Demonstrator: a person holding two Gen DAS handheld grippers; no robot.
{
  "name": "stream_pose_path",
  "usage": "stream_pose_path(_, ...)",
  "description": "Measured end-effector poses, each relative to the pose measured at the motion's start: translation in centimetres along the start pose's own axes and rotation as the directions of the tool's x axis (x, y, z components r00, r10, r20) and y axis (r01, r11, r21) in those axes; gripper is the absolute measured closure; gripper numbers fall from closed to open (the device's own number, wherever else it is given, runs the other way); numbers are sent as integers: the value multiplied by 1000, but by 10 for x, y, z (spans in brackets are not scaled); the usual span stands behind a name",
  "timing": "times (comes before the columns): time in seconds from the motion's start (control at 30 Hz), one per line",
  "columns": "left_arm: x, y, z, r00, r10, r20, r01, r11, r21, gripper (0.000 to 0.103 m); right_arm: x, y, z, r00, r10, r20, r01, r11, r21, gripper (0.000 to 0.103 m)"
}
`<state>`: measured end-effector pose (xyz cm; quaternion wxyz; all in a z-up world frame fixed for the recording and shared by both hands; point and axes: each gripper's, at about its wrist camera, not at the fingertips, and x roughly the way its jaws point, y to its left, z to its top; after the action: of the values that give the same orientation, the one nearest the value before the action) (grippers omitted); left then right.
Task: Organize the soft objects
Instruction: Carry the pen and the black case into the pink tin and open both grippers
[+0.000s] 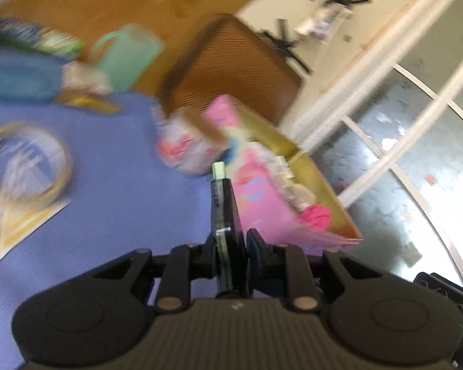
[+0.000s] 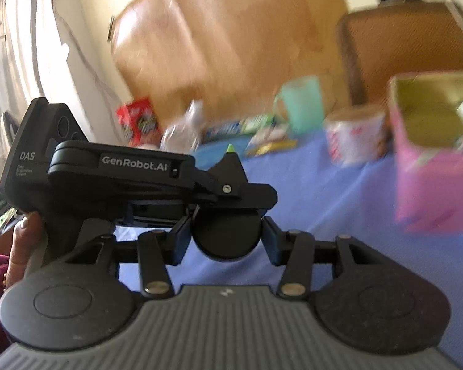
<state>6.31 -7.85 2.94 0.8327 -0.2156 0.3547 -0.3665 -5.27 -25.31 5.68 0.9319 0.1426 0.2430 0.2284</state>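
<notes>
Left wrist: pink box (image 1: 262, 203) beside claw (image 1: 231, 215)

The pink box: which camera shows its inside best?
The left wrist view: it looks down into the pink box, showing its gold lining and something pink inside. The right wrist view shows the box side-on and cut off, with only part of the lining.

left wrist: tilted down over blue surface (image 1: 114, 191) | right wrist: low, close, near-level | shared: pink box (image 1: 262, 203), teal cup (image 2: 299, 104)
</notes>
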Motion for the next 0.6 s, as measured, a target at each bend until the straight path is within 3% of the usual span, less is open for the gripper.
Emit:
stream_pose_path(0.13, 47, -46, 14, 997, -55, -49, 59, 995, 85, 80, -33, -27, 17, 989, -104, 105, 107, 994, -21, 51)
stream_pose_path(0.27, 103, -90, 31, 992, -66, -110, 82, 986, 147, 76, -58, -69, 30, 967, -204, 152, 201, 979, 37, 51)
stream_pose_path(0.3, 112, -99, 34, 992, -52, -113, 71, 984, 163, 70, -62, -76, 32, 958, -237, 159, 232, 972, 48, 51)
stream_pose_path(0.33, 120, -107, 34, 994, -13, -105, 33, 981, 190, 52, -64, -84, 35, 941, -292, 170, 288, 956, 48, 51)
stream_pose_path(0.4, 126, -119, 31, 997, 52, -60, -36, 968, 248, 48, -62, -98, 38, 881, -434, 187, 434, 900, 46, 50)
stream_pose_path(0.43, 124, -120, 28, 998, 46, -47, -33, 966, 257, 48, -61, -107, 38, 863, -472, 181, 472, 880, 50, 45)
stream_pose_path(0.6, 95, -111, 16, 995, 96, -1, -91, 952, 293, 48, -76, -121, 29, 845, -480, 236, 465, 877, 117, 49)
